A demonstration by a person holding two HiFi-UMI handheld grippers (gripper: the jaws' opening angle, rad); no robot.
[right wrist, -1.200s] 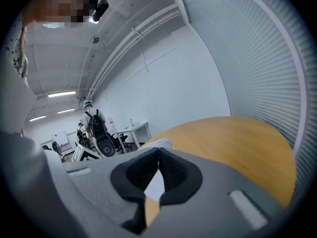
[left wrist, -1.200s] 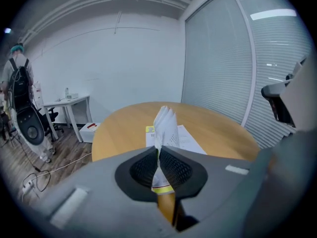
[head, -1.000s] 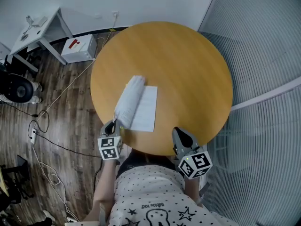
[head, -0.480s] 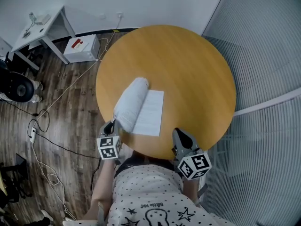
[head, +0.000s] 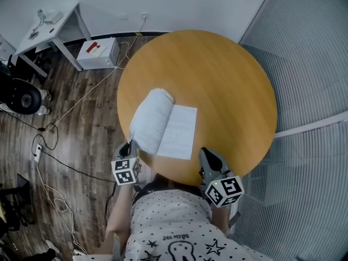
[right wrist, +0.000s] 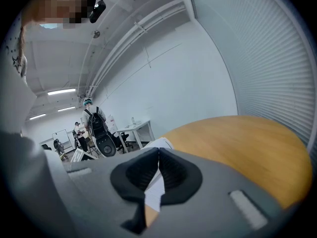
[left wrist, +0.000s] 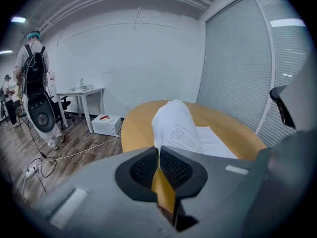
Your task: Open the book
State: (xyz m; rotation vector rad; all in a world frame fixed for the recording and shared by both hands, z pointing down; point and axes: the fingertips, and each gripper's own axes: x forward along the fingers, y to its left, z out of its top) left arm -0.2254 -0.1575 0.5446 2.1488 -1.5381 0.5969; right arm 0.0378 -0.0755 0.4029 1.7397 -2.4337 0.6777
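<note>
While my left gripper pinches the lifted pages of the book, I judge it half open, not yet flat (right gripper closed, empty).

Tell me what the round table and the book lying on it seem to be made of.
The table: wood or wood-look laminate, smooth with a soft sheen; even honey-orange top, no grain visible, so I cannot tell which.
The book: paper, matte white; printed pages that bend in a soft curve.
</note>
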